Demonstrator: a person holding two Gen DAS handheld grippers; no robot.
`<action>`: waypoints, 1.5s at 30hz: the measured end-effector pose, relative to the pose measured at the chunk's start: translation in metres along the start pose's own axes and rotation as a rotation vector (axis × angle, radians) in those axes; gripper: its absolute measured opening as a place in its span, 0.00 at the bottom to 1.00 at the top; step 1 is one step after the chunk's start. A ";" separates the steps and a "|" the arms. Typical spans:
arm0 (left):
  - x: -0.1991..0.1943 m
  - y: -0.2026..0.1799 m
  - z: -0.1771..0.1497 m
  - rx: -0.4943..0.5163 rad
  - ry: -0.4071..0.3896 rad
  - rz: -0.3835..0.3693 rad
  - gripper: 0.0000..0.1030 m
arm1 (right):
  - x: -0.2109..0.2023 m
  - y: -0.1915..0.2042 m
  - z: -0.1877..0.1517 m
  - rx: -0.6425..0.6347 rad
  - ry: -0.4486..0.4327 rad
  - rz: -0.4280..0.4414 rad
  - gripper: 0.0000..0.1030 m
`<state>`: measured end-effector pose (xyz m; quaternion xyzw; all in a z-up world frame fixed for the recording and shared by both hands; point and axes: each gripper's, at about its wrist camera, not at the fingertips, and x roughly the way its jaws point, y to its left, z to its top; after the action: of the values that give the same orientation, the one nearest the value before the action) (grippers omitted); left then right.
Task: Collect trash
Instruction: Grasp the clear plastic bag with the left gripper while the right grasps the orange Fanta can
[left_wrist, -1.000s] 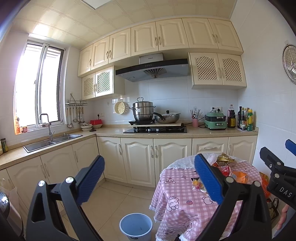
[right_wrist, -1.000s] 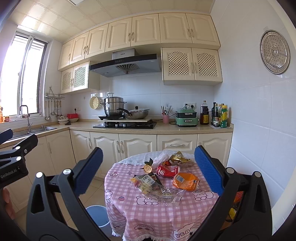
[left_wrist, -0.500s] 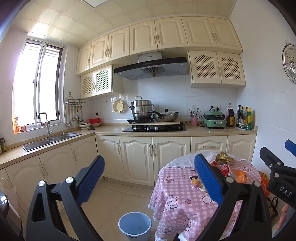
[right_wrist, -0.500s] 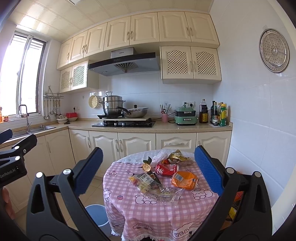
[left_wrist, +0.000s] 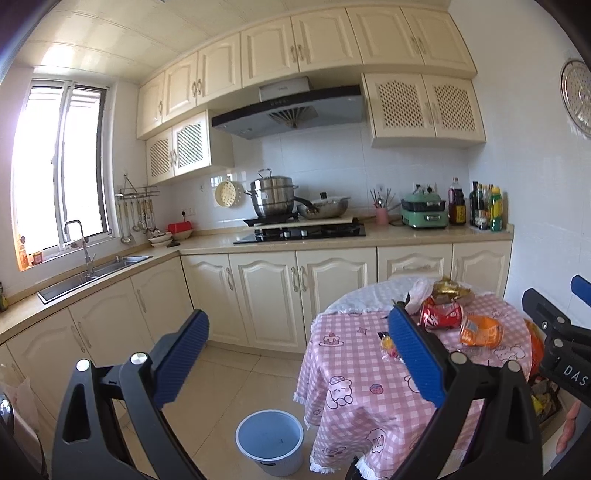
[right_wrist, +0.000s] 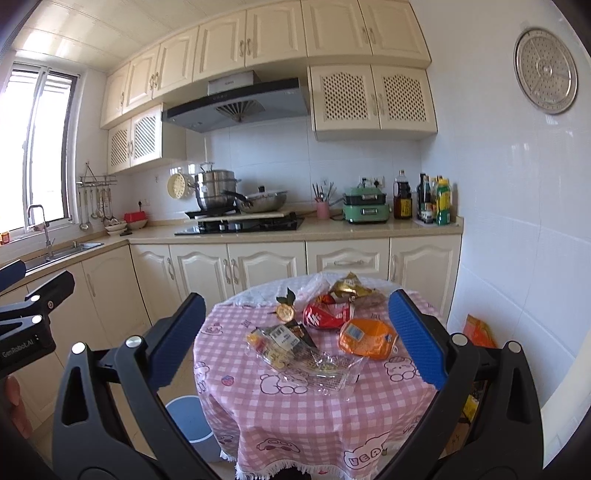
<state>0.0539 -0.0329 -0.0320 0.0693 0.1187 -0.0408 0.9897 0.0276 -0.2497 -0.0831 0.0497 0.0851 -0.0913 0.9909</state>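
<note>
Trash lies on a round table with a pink checked cloth (right_wrist: 314, 410): a clear plastic wrapper with snack packs (right_wrist: 295, 354), an orange packet (right_wrist: 367, 338), a red packet (right_wrist: 327, 315), a gold wrapper (right_wrist: 349, 286) and a small orange fruit with leaves (right_wrist: 285, 312). The red packet (left_wrist: 441, 315) and orange packet (left_wrist: 480, 330) also show in the left wrist view. A blue bin (left_wrist: 271, 445) stands on the floor left of the table. My left gripper (left_wrist: 299, 352) is open and empty, above the floor. My right gripper (right_wrist: 297, 336) is open and empty, short of the table.
Cream cabinets and a counter (right_wrist: 332, 229) run along the back wall with a hob, pots, a green cooker and bottles. A sink (left_wrist: 92, 273) is at the left under the window. A bag (right_wrist: 478, 330) stands by the right wall.
Both grippers have moved slightly toward the table and a little left. The table and trash look a bit nearer. Both stay open and empty.
</note>
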 end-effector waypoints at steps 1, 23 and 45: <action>0.006 -0.002 0.000 0.006 0.008 -0.002 0.93 | 0.006 -0.003 -0.001 0.007 0.010 -0.006 0.94; 0.187 -0.085 -0.051 0.080 0.407 -0.271 0.93 | 0.135 -0.088 -0.059 0.106 0.263 -0.139 0.94; 0.321 -0.147 -0.095 -0.102 0.652 -0.415 0.45 | 0.221 -0.147 -0.101 0.210 0.410 -0.150 0.94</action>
<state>0.3289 -0.1843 -0.2191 0.0040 0.4405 -0.2101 0.8728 0.1974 -0.4201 -0.2332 0.1636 0.2781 -0.1611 0.9327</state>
